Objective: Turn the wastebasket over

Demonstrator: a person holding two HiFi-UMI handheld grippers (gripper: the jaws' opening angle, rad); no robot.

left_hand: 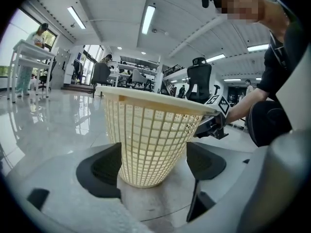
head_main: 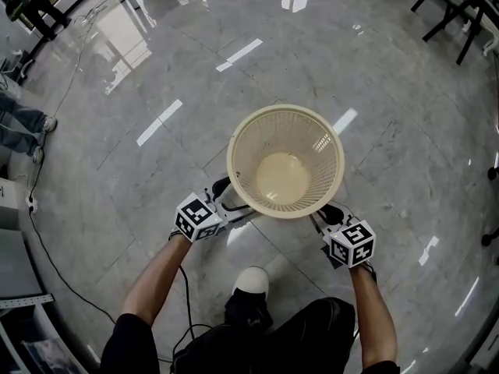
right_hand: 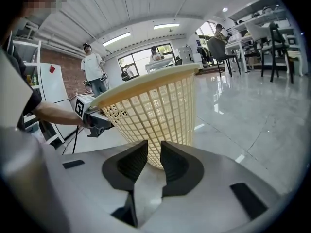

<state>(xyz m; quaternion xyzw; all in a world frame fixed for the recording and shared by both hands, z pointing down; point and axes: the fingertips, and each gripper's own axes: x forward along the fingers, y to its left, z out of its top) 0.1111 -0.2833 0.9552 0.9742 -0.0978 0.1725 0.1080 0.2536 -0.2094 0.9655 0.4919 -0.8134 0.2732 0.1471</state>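
Note:
The cream mesh wastebasket (head_main: 253,142) is upright with its mouth up, on or just above the grey floor; I cannot tell which. My left gripper (head_main: 228,199) reaches under its near-left rim. In the left gripper view the jaws (left_hand: 153,152) stand wide apart, and the basket's wall (left_hand: 153,140) fills the space just beyond the tips. My right gripper (head_main: 326,218) reaches under the near-right rim. Its jaws (right_hand: 154,147) show only a narrow slit with nothing in it, and the basket's lower wall (right_hand: 165,115) lies right behind them. Each gripper view shows the other gripper below the rim.
A glossy tiled floor (head_main: 156,209) surrounds the basket. The holder's shoe (head_main: 251,283) is just behind it, and a black cable (head_main: 54,263) trails at the left. Chair and table legs (head_main: 452,14) stand at the far right. Bystanders (right_hand: 95,67) and desks (right_hand: 243,38) are further off.

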